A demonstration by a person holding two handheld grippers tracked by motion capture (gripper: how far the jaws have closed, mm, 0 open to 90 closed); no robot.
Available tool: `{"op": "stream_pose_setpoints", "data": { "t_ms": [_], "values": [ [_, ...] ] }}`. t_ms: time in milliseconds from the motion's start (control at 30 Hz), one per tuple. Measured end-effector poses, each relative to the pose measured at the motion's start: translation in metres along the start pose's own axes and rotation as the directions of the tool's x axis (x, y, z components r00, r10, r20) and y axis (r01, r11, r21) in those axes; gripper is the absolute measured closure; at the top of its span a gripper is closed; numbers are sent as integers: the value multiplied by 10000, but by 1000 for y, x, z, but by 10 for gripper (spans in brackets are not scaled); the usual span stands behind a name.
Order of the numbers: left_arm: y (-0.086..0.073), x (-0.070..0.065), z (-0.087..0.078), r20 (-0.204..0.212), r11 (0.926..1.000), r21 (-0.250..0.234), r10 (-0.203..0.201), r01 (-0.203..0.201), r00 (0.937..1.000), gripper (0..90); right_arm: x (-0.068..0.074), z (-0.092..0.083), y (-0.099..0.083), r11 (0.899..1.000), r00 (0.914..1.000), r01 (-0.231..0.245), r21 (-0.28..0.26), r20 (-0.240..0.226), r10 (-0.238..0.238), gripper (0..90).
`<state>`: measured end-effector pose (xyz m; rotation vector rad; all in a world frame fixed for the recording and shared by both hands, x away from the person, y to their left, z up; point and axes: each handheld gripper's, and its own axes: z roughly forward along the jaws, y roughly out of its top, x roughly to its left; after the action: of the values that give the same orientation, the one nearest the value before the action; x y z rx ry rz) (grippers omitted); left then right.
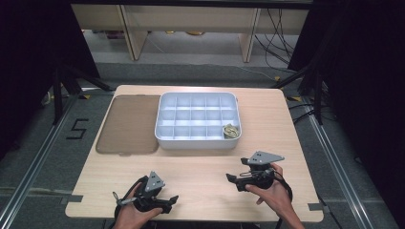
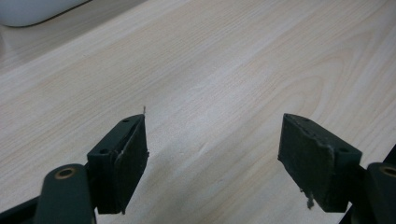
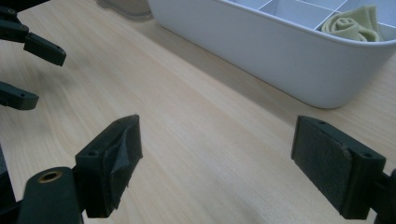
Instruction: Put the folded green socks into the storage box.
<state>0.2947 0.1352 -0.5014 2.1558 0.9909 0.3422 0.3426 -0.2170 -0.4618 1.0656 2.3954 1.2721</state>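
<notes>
Left tool (image 1: 173, 199) lay near the front edge of the desk (image 1: 200, 167), held in the person's left hand (image 1: 131, 214), its jaws pointing toward the right. In the left gripper view these jaws stood wide apart over bare wood, with nothing between them. Right tool (image 1: 230, 178) sat just to the right of the desk's middle, gripped by the right hand (image 1: 271, 193), jaws pointing left toward the other tool; the two were near each other but apart. In the right gripper view its jaws were likewise spread wide and empty, and the left tool's jaws showed at the upper left.

White tray (image 1: 162, 138), divided into many compartments, rested at the centre of the desk beyond both tools. A rolled green cloth (image 1: 231, 130) lay in its front right corner compartment, also seen in the right gripper view (image 3: 352, 24). A brown translucent lid (image 1: 129, 124) lay flat just beside the tray's left side.
</notes>
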Motion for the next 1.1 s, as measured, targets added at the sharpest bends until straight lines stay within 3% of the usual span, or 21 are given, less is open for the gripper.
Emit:
{"op": "stream_pose_setpoints", "data": {
  "t_ms": [67, 100, 200, 367, 400, 467, 567, 600, 633, 733, 800, 867, 900, 933, 1100],
  "values": [
    [0, 0, -1, 8, 10000, 30, -9, 9, 10000, 233, -3, -1, -2, 9987, 9988, 483, -175, 62, -482, 166],
    [0, 0, -1, 5, 9999, 95, 52, -52, 10000, 233, 1, -1, -3, 9999, 9999, 100, -140, 59, -100, 166],
    [0, 0, -1, 64, 9999, 95, 136, -137, 9999, 233, 0, -2, -7, 9991, 9993, 361, -219, 10, -361, 164],
    [0, 0, -2, 77, 9997, 146, 174, -175, 9998, 233, 3, -5, -14, 9999, 9999, 110, -25, -54, -111, 164],
    [0, 0, -2, 77, 9997, 146, 174, -175, 9998, 233, 2, -3, -16, 9992, 9991, 348, -183, -231, -352, 164],
    [0, 0, -2, 56, 9998, 131, 171, -172, 9998, 233, 4, -5, -19, 9999, 9999, 138, -48, -33, -138, 164],
    [0, 0, -1, -20, 9999, 65, 95, -95, 10000, 233, 3, -5, -22, 9995, 9995, 308, -15, -10, -308, 164],
    [0, 0, -1, -37, 9999, 85, 109, -108, 9999, 233, 5, -7, -24, 10000, 10000, 58, 47, -32, -58, 165],
    [0, 0, -1, -35, 9999, 90, 107, -107, 9999, 233, 3, -7, -25, 9995, 9994, 321, -54, -81, -322, 165],
    [0, 0, -2, 76, 9996, 179, 200, -202, 9998, 233, 5, -9, -27, 9999, 9999, 158, 50, -60, -157, 165],
    [0, 0, -1, 93, 9994, 170, 312, -313, 9995, 233, 3, -8, -31, 9994, 9986, 334, 11, -416, -333, 165],
    [0, 1, -1, 94, 9994, 174, 309, -310, 9995, 233, 4, -9, -34, 9996, 9987, 266, 22, -428, -265, 164],
    [0, 1, -1, 94, 9994, 174, 309, -310, 9995, 233, 4, -9, -34, 9996, 9987, 266, 22, -428, -265, 164],
    [0, 0, -1, 90, 9996, 192, 209, -211, 9997, 233, 6, -11, -37, 9999, 9999, 104, 4, -28, -104, 165],
    [-1, 0, -1, 27, 9997, 181, 163, -164, 9999, 233, 7, -14, -41, 10000, 9999, 67, 3, -106, -67, 165]
  ]
}}
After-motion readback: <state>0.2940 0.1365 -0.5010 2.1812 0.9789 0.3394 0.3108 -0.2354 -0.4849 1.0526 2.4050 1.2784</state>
